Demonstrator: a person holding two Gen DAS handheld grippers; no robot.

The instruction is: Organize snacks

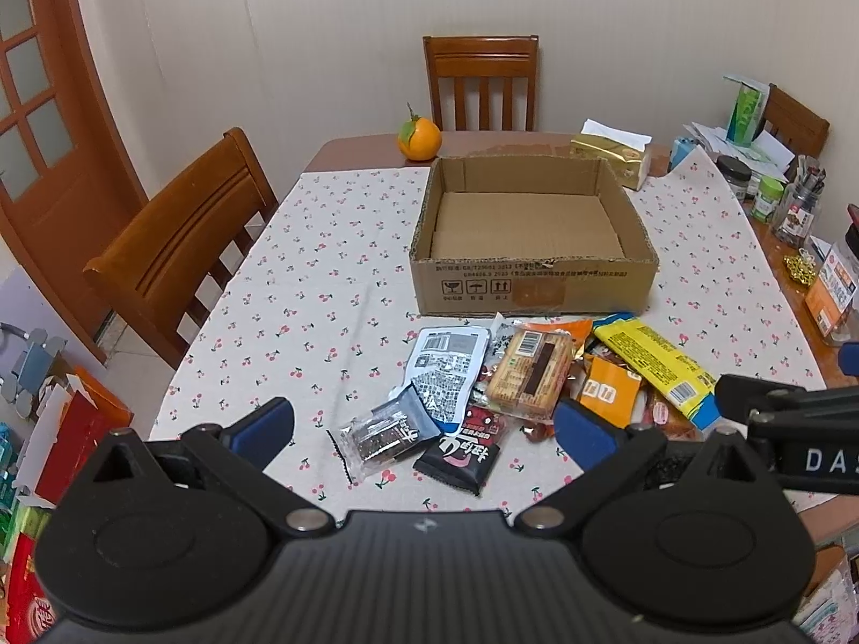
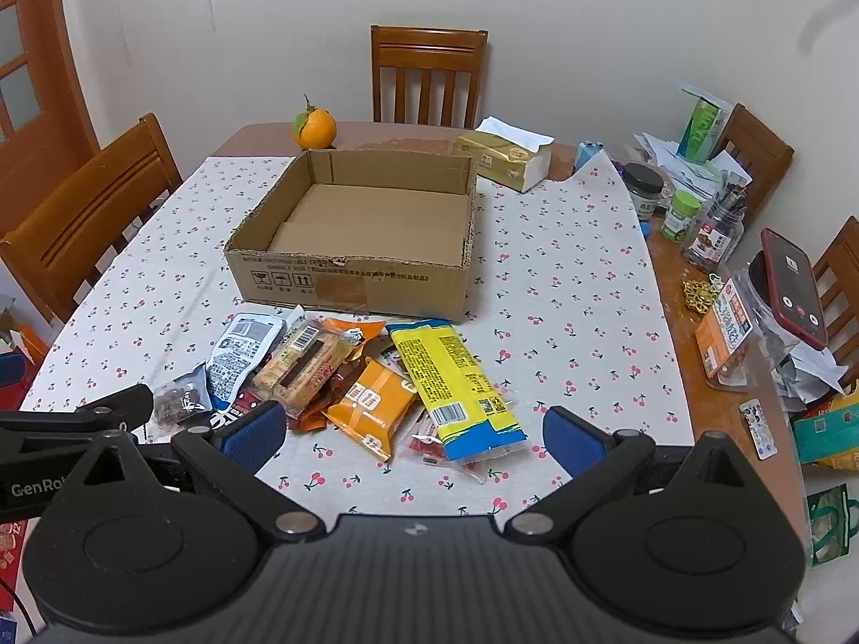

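Observation:
A shallow cardboard box (image 1: 531, 284) (image 2: 349, 284) stands open on the cherry-print tablecloth, nothing inside it. In front of it lies a heap of snack packets: a long yellow and blue packet (image 2: 456, 386) (image 1: 660, 365), an orange packet (image 2: 373, 402) (image 1: 609, 392), a cracker pack (image 1: 529, 373) (image 2: 300, 367), a white pouch (image 1: 443, 367) (image 2: 239, 357), a black packet (image 1: 461, 456) and a clear one with dark pieces (image 1: 381, 437). My left gripper (image 1: 424, 432) is open just before the heap's left end. My right gripper (image 2: 413, 437) is open before the yellow packet.
An orange (image 1: 419, 138) and a gold tissue pack (image 1: 614, 158) sit behind the box. Jars, papers and a red phone (image 2: 794, 287) crowd the table's right edge. Wooden chairs stand at the left and far sides. Bare tablecloth (image 1: 322, 279) stretches left of the box.

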